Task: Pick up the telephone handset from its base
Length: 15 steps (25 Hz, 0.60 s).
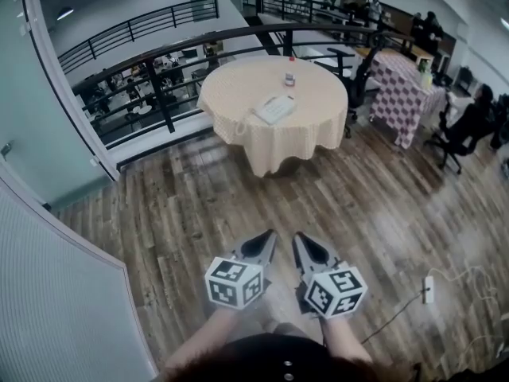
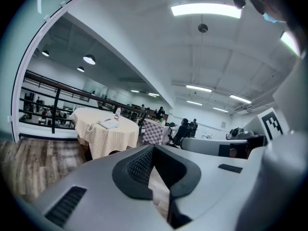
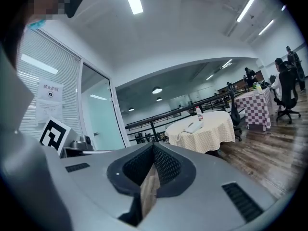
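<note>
A white telephone (image 1: 275, 108) lies on a round table (image 1: 238, 94) with a cream checked cloth, far ahead across the wood floor. Its handset rests on the base. It shows small in the left gripper view as the telephone (image 2: 109, 124) and in the right gripper view as the telephone (image 3: 193, 127). My left gripper (image 1: 269, 234) and right gripper (image 1: 299, 237) are held side by side low in the head view, well short of the table. Both have their jaws together with nothing between them, as the left gripper (image 2: 155, 150) and right gripper (image 3: 153, 148) show in their own views.
A small bottle (image 1: 289, 79) stands on the table behind the phone. A black railing (image 1: 159, 62) runs behind the table. A checkered-cloth table (image 1: 402, 86) and office chairs (image 1: 457, 130) stand at the right. A power strip (image 1: 428, 289) with cable lies on the floor at the right. A glass wall (image 1: 48, 134) is at the left.
</note>
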Available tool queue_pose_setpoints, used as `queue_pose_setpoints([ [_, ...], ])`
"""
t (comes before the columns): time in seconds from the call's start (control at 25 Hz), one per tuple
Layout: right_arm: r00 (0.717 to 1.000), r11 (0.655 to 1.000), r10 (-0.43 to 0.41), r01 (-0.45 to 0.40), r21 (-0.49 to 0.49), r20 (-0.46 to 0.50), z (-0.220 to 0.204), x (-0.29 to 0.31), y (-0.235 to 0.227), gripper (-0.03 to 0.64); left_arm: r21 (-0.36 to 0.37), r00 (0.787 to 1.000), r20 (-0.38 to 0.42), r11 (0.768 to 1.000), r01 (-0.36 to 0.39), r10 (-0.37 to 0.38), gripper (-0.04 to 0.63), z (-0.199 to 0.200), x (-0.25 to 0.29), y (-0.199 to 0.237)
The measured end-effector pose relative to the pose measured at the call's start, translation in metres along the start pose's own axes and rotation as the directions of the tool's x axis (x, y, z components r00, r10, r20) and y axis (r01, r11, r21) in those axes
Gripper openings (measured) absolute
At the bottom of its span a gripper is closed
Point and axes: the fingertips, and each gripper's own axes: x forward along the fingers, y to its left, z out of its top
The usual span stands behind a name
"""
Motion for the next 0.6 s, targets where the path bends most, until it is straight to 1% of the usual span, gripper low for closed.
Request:
queue_pose_setpoints([
  [0.16, 0.999, 1.0, -0.023, 0.023, 0.006, -0.049, -0.016, -0.013, -0.008, 0.011, -0.056, 1.0, 0.014, 0.998, 0.002, -0.001, 0.008, -0.009, -0.003, -0.004],
  [0.24, 0.998, 1.0, -0.028, 0.029, 0.007, -0.048, -0.016, -0.019, -0.015, 0.011, -0.069, 1.0, 0.012, 0.998, 0.012, -0.012, 0.008, -0.013, 0.002, -0.01],
  [0.4, 0.999, 1.0, -0.021, 0.021, 0.0, -0.03, -0.006, -0.012, -0.029, 0.011, -0.039, 0.999, -0.001, 0.999, 0.036, -0.037, 0.008, -0.011, 0.021, -0.019],
  [0.48, 0.999, 1.0, -0.02, 0.02, -0.005, -0.03, -0.002, 0.0, -0.033, 0.011, -0.034, 0.999, 0.001, 0.998, 0.053, -0.053, 0.008, -0.004, 0.031, -0.014],
  [0.6, 0.999, 1.0, -0.016, 0.016, 0.002, -0.029, 0.001, 0.022, -0.04, 0.011, -0.034, 0.998, 0.003, 0.998, 0.057, -0.057, 0.008, 0.004, 0.045, 0.0],
])
